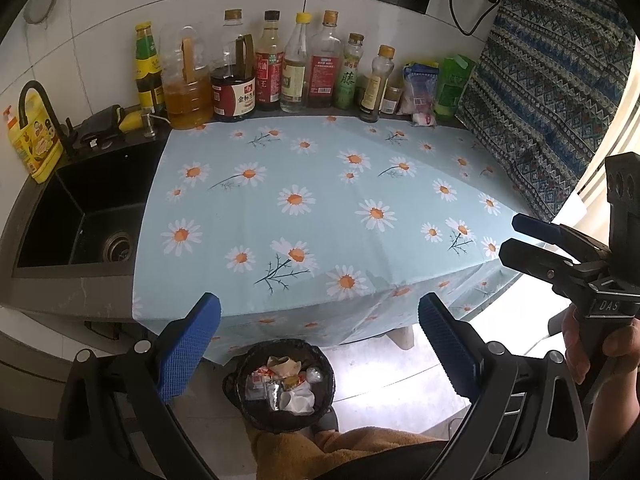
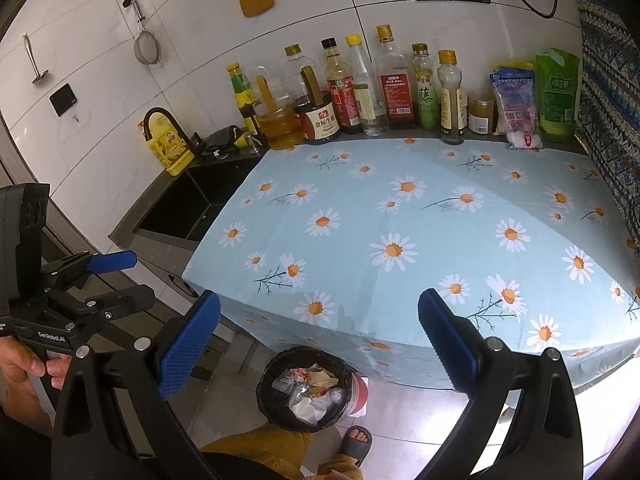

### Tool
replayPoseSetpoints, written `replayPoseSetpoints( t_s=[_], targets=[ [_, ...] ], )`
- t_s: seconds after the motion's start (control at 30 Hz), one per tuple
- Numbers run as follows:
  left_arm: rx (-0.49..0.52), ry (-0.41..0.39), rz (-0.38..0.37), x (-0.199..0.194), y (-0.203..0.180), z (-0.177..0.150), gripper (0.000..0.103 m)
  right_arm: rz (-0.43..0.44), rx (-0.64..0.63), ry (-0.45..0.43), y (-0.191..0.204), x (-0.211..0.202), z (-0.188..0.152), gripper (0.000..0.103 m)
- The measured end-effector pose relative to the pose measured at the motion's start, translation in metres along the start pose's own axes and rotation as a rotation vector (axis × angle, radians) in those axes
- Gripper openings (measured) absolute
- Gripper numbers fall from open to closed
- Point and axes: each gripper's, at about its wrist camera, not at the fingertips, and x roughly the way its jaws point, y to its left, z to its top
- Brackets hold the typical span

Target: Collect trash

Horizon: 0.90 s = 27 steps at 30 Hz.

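A small bin with a black liner (image 1: 285, 386) stands on the floor below the counter's front edge, holding crumpled wrappers and tissue (image 1: 294, 398). It also shows in the right wrist view (image 2: 308, 390). My left gripper (image 1: 320, 344) is open and empty, hanging above the bin. My right gripper (image 2: 320, 340) is open and empty too, above and just right of the bin. Each gripper shows in the other's view: the right gripper (image 1: 516, 240) at the right edge, the left gripper (image 2: 132, 278) at the left edge. The daisy tablecloth (image 1: 320, 208) carries no loose trash.
Several sauce and oil bottles (image 1: 272, 72) and packets (image 1: 420, 92) line the back wall. A black sink (image 1: 80, 216) with a tap lies left of the cloth. A patterned curtain (image 1: 552, 92) hangs at the right. My sandalled foot (image 2: 356, 442) is next to the bin.
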Motion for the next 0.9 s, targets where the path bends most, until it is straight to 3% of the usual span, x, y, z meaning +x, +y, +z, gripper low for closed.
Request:
replayPoseSetpoints(
  t_s=[0.9],
  targets=[
    [-0.030, 0.006, 0.029, 0.0020, 0.0085, -0.0035, 0.096, 0.007, -0.016, 0.013, 0.0048, 0.0072, 0.0054, 0.098]
  ],
)
